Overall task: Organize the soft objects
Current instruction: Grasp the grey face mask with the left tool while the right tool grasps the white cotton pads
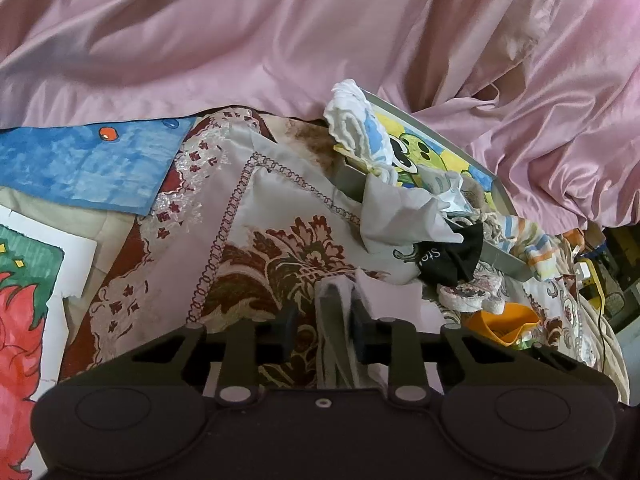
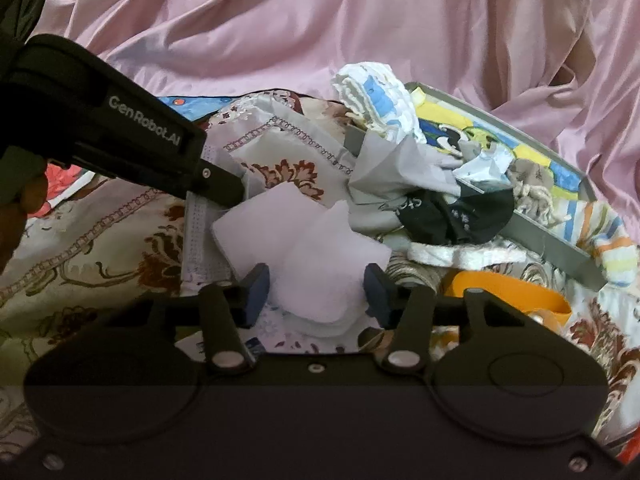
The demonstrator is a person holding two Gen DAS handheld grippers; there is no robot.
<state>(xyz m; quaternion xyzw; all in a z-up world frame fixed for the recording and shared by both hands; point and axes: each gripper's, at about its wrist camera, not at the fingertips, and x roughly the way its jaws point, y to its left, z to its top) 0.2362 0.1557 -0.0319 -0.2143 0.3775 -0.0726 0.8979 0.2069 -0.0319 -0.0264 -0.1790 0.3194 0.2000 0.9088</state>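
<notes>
On bedspread | gray tray (image 2: 560, 248) — socks, diaper heaped | left tongs (image 1: 324, 320) clamp face mask (image 2: 196, 240) | right tongs (image 2: 318, 292) apart

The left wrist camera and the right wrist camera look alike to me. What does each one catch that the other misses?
Only the left wrist view shows the red and green drawing on paper at the far left, and most of the blue painted sheet.

Only the right wrist view shows the left gripper from outside, shut on a face mask, and the right gripper open around a white pad.

Both show the pink sheet, the grey tray, the diaper and the black sock.
</notes>
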